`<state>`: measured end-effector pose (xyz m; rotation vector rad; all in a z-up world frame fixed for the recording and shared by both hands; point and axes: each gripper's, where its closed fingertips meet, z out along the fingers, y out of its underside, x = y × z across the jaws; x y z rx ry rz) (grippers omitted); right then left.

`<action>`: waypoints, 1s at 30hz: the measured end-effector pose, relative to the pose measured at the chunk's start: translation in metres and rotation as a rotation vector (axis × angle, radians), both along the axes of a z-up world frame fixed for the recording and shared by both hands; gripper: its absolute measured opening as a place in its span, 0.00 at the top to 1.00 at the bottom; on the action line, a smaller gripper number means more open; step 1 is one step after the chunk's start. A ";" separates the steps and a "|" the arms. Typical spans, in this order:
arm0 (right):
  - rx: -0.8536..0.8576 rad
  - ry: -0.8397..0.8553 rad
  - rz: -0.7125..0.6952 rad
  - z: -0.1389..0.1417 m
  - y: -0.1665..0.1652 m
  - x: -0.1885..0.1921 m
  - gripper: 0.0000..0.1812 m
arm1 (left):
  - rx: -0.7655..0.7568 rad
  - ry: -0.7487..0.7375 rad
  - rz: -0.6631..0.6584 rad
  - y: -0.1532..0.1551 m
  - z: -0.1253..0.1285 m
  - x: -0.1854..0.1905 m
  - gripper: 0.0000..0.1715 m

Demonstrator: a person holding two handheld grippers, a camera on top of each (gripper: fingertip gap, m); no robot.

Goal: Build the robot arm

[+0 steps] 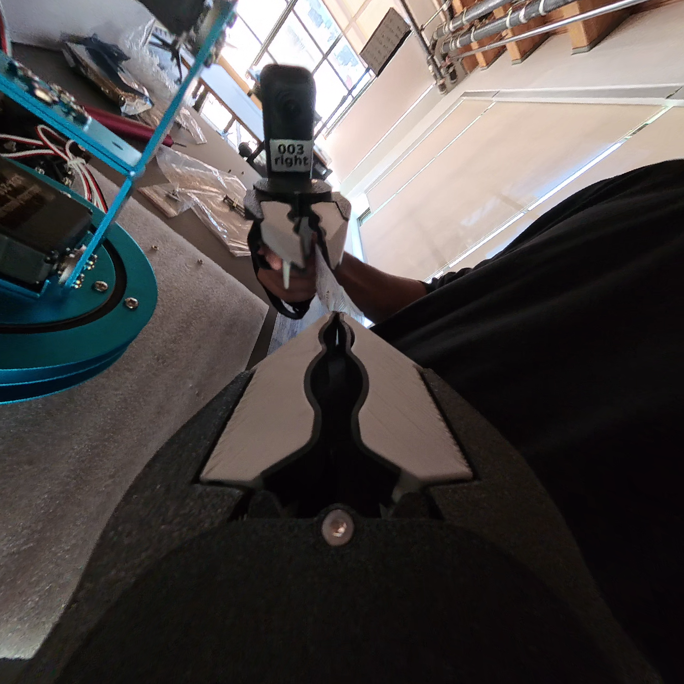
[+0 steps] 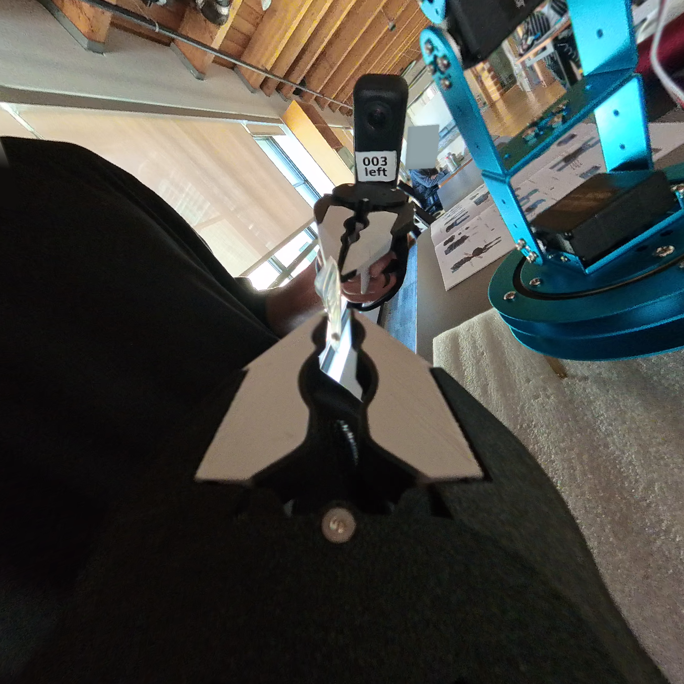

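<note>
A small clear plastic bag (image 1: 331,292) hangs stretched between my two grippers above the table edge. My left gripper (image 1: 337,316) is shut on one end of it; only a thin pale sliver shows between its fingertips. My right gripper (image 2: 338,318) is closed on the other end: the shiny bag (image 2: 329,292) fills the narrow gap at its tips and runs back between its fingers. A tiny dark part lies inside the bag. The right gripper (image 1: 314,264) faces me in the left wrist view, and the left gripper (image 2: 346,274) faces me in the right wrist view.
A blue metal robot arm on a round base (image 1: 122,296) stands on a grey foam mat (image 1: 166,370); it also shows in the right wrist view (image 2: 592,314). Clear bags of parts (image 1: 207,192) and a printed sheet (image 2: 473,244) lie on the table. A person's black clothing (image 1: 555,333) is close by. Across from one pair of fingers to the other is roughly 5 centimetres.
</note>
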<state>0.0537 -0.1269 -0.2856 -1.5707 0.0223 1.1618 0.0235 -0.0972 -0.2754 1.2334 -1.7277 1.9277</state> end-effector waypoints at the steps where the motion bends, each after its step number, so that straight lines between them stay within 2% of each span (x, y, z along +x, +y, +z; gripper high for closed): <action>1: -0.010 0.010 0.010 -0.002 -0.001 0.000 0.89 | -0.013 -0.007 0.005 0.001 0.002 0.001 1.00; 10: 0.016 0.005 0.041 -0.004 -0.004 -0.006 0.99 | -0.061 -0.020 0.020 0.002 0.009 0.003 1.00; 20: -0.039 -0.057 -0.021 -0.011 -0.002 0.003 1.00 | 0.015 -0.023 0.071 0.006 -0.006 0.009 1.00; 25: -0.194 -0.204 -0.101 -0.046 -0.004 0.024 1.00 | 0.155 0.027 0.121 0.004 -0.049 0.027 0.99; 27: -0.266 -0.281 -0.133 -0.061 -0.011 0.038 1.00 | 0.235 0.076 0.130 0.000 -0.077 0.037 0.87; 30: -0.386 -0.444 -0.154 -0.079 -0.025 0.060 1.00 | 0.319 0.117 0.157 -0.001 -0.105 0.044 0.84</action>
